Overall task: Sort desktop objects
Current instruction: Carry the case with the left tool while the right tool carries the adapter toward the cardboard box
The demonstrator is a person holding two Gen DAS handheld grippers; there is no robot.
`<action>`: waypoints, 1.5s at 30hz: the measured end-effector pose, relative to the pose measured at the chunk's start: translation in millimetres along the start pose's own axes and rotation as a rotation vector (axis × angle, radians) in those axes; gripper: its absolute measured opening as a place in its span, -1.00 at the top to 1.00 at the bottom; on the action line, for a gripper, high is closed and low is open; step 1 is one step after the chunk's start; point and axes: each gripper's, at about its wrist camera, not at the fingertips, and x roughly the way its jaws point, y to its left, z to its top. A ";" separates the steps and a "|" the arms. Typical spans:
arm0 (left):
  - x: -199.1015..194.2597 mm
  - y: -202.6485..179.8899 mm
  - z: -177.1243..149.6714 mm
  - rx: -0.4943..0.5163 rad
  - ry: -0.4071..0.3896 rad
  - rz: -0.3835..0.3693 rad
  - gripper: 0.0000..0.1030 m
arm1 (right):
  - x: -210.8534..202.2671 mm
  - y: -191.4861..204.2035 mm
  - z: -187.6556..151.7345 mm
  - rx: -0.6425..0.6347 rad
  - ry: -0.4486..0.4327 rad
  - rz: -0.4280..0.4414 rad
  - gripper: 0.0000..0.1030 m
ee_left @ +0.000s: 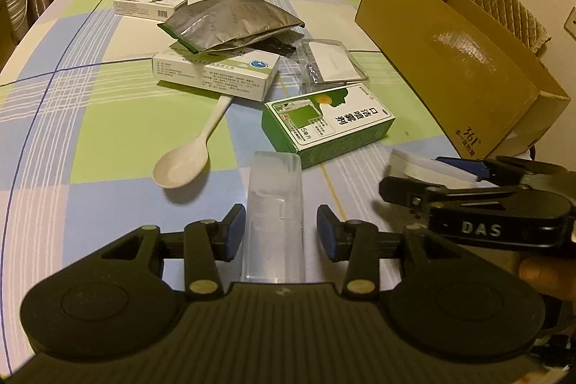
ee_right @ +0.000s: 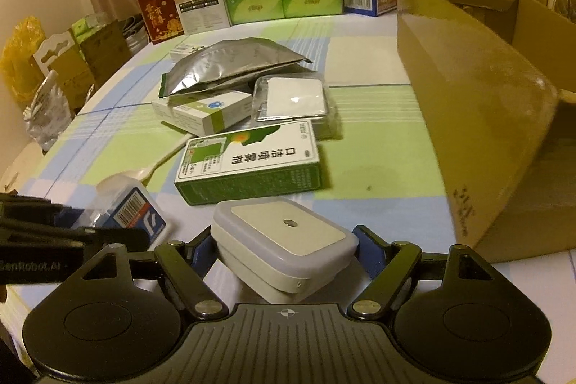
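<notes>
Tongs, right (ee_right: pixel 284 250) clamping smooth square white plug (ee_right: pixel 284 240), left (ee_left: pixel 280 232) straddling frosted case (ee_left: pixel 275 200)

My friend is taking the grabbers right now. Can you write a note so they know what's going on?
Left gripper: open, pads on each side of a clear plastic case but not touching it.
Right gripper: shut on a white square plug-in device.
Still on the table: green spray box, white spoon, white medicine box with foil pouches lying on it, clear packet with a white card, another small white box farther back.
The open cardboard box stands to the right; its inside is hidden.
Left to do: almost everything is still unsorted.
</notes>
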 end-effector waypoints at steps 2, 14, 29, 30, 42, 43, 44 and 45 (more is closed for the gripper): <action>1.9 -1.3 0.5 0.008 0.010 0.008 0.29 | -2.7 -1.5 -1.1 0.001 -0.001 -0.002 -0.47; -9.4 -9.4 3.1 0.012 0.015 0.061 0.50 | -30.6 4.7 2.4 -0.055 -0.058 0.006 -0.47; -56.6 -58.9 28.9 0.039 -0.070 0.017 0.50 | -103.2 -5.5 21.0 -0.082 -0.198 -0.016 -0.47; -59.0 -63.2 31.2 0.041 -0.076 0.011 0.50 | -109.0 -8.1 23.5 -0.081 -0.210 -0.021 -0.47; -63.1 -135.1 84.8 0.115 -0.135 -0.095 0.50 | -155.2 -76.9 72.0 -0.011 -0.311 -0.133 -0.48; -61.6 -142.4 90.9 0.121 -0.139 -0.109 0.50 | -156.0 -84.6 75.3 -0.007 -0.312 -0.143 -0.47; -60.1 -148.4 95.9 0.127 -0.142 -0.117 0.50 | -156.8 -91.8 77.2 -0.005 -0.312 -0.152 -0.48; -58.0 -154.8 100.9 0.134 -0.146 -0.124 0.50 | -157.1 -100.1 79.5 0.000 -0.312 -0.161 -0.48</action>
